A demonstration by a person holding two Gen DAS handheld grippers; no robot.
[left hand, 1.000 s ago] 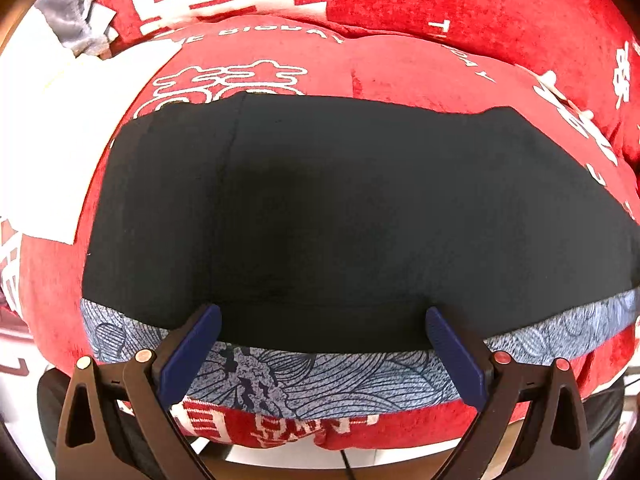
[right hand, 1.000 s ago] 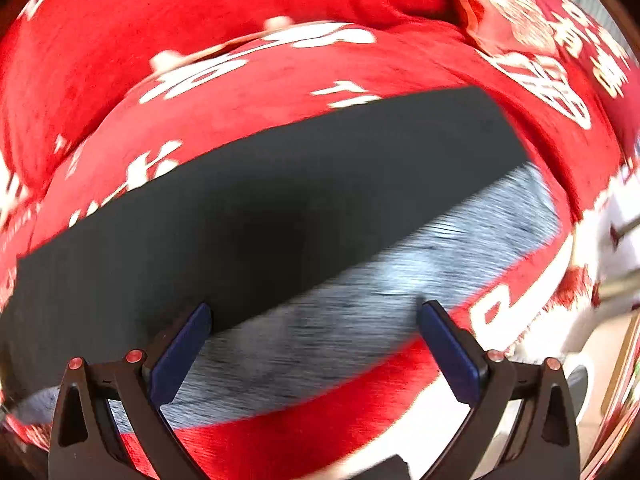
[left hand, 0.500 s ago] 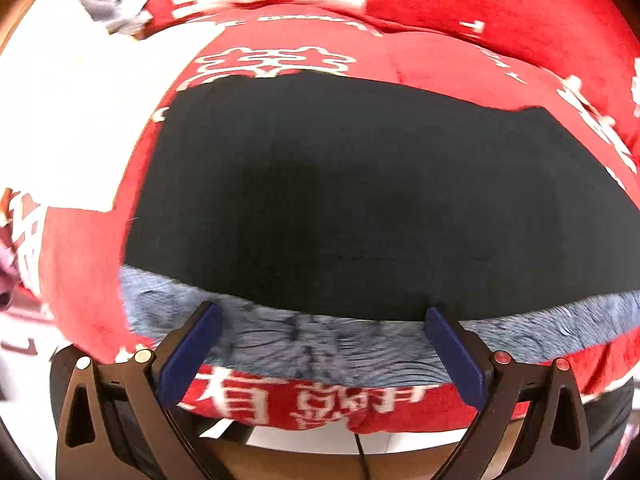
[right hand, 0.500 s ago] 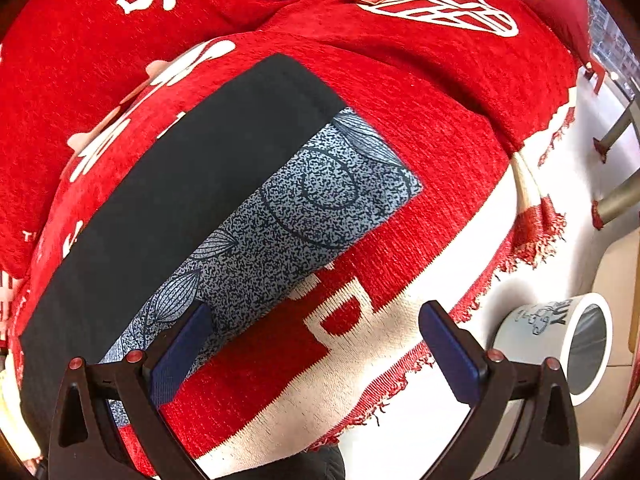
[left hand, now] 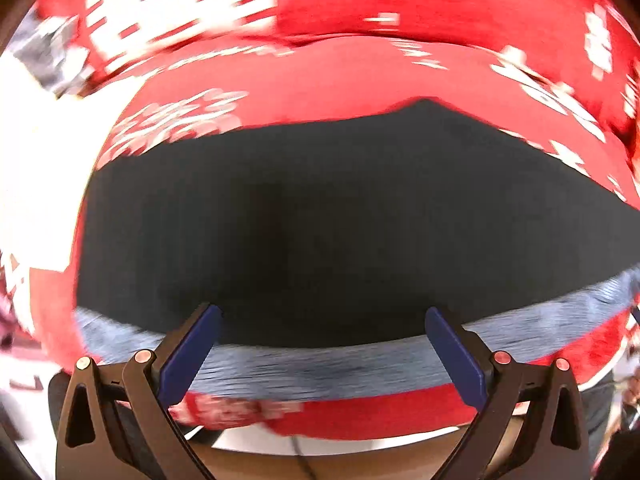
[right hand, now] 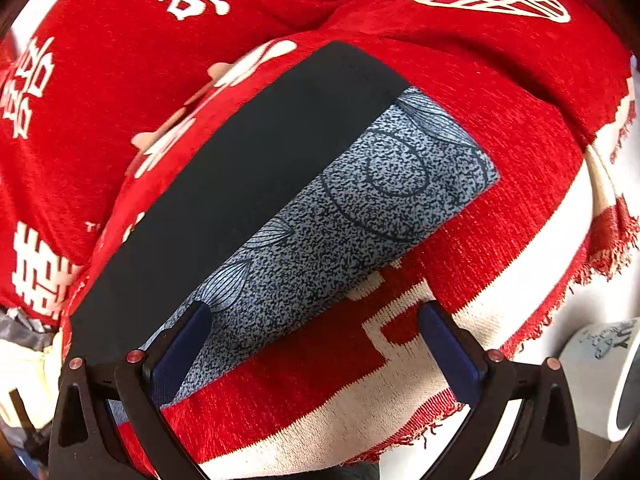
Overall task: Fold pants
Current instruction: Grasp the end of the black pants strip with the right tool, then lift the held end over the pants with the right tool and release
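The pants (left hand: 320,220) lie flat on a red sofa cover, folded lengthwise: a black half on top and a grey-blue patterned strip (left hand: 328,364) along the near edge. In the right wrist view the pants (right hand: 256,184) run diagonally, with the patterned leg end (right hand: 400,176) at the upper right. My left gripper (left hand: 322,346) is open above the near edge, nothing between its blue pads. My right gripper (right hand: 316,344) is open too, hovering over the patterned strip and the red cover, holding nothing.
The red cover with white characters (right hand: 480,220) has a fringed edge (right hand: 580,268) at the right. A white cylindrical bin (right hand: 616,376) stands on the floor at the lower right. White and grey cloth (left hand: 44,56) lies at the left of the sofa.
The left wrist view has swung and blurred, so the pants sit lower and more to the left. The right gripper drew back slightly toward the leg end. Both stayed open.
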